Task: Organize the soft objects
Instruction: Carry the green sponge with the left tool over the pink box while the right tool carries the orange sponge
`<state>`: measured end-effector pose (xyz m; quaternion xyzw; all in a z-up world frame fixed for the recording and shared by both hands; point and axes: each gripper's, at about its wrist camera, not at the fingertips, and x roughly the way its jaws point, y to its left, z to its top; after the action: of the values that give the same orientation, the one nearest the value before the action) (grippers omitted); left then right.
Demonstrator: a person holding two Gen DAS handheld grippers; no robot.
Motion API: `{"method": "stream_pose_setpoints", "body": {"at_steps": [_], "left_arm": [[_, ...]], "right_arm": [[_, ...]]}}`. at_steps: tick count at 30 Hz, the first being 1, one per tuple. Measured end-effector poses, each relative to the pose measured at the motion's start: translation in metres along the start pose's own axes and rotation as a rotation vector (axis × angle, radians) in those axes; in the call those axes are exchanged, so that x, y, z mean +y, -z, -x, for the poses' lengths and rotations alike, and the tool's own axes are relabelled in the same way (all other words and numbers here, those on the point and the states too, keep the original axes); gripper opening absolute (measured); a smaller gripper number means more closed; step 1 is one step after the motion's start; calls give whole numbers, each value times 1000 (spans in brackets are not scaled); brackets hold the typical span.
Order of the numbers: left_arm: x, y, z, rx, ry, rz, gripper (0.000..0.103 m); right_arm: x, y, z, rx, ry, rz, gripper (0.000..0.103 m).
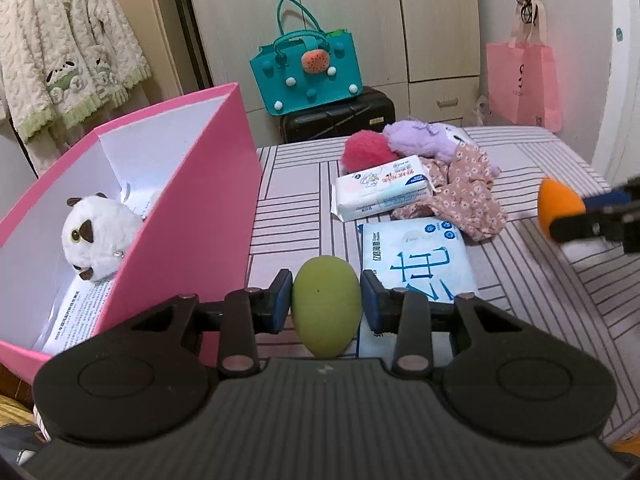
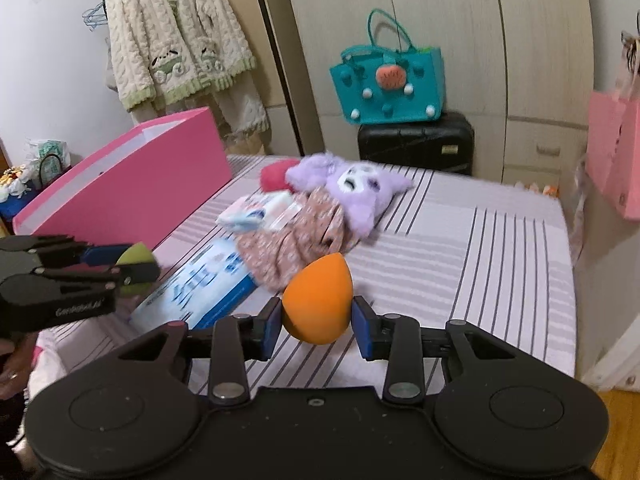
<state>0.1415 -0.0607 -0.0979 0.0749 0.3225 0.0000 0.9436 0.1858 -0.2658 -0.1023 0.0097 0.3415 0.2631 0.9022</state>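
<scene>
My left gripper (image 1: 326, 300) is shut on a green egg-shaped sponge (image 1: 326, 306), held above the striped bed beside the pink box (image 1: 192, 216). A white panda plush (image 1: 98, 236) lies inside the box. My right gripper (image 2: 316, 320) is shut on an orange egg-shaped sponge (image 2: 318, 300); it also shows in the left wrist view (image 1: 558, 206). On the bed lie a purple plush (image 2: 352, 188), a red fluffy ball (image 1: 368, 150), a floral cloth (image 1: 468, 196) and two tissue packs (image 1: 384, 186) (image 1: 420, 260). The left gripper shows in the right wrist view (image 2: 136, 264).
A teal bag (image 1: 308, 76) stands on a black suitcase (image 1: 340, 116) behind the bed. A pink bag (image 1: 524, 80) hangs at the right. A cream cardigan (image 1: 64, 48) hangs at the left. The bed's (image 2: 480, 264) right part is bare striped sheet.
</scene>
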Motion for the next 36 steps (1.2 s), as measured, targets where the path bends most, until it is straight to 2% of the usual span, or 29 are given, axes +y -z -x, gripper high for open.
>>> {"method": "stream_pose_setpoints", "body": {"at_steps": [6, 12, 20, 24, 27, 31, 36], "left_arm": [[6, 1, 19, -14, 57, 26, 36], [12, 3, 37, 12, 148, 47, 36], [26, 7, 71, 54, 199, -10, 36], [32, 11, 91, 32, 167, -76, 36], [42, 11, 107, 35, 187, -85, 36], [53, 11, 127, 30, 192, -105, 36], [75, 2, 148, 44, 278, -102, 36]], "right_arm": [[7, 10, 9, 60, -63, -73, 42], [22, 16, 21, 112, -111, -102, 43], [50, 25, 46, 119, -112, -39, 43], [66, 24, 56, 136, -126, -12, 43], [80, 20, 67, 140, -129, 26, 43], [99, 14, 80, 140, -185, 69, 43], [124, 4, 90, 136, -230, 123, 43]]}}
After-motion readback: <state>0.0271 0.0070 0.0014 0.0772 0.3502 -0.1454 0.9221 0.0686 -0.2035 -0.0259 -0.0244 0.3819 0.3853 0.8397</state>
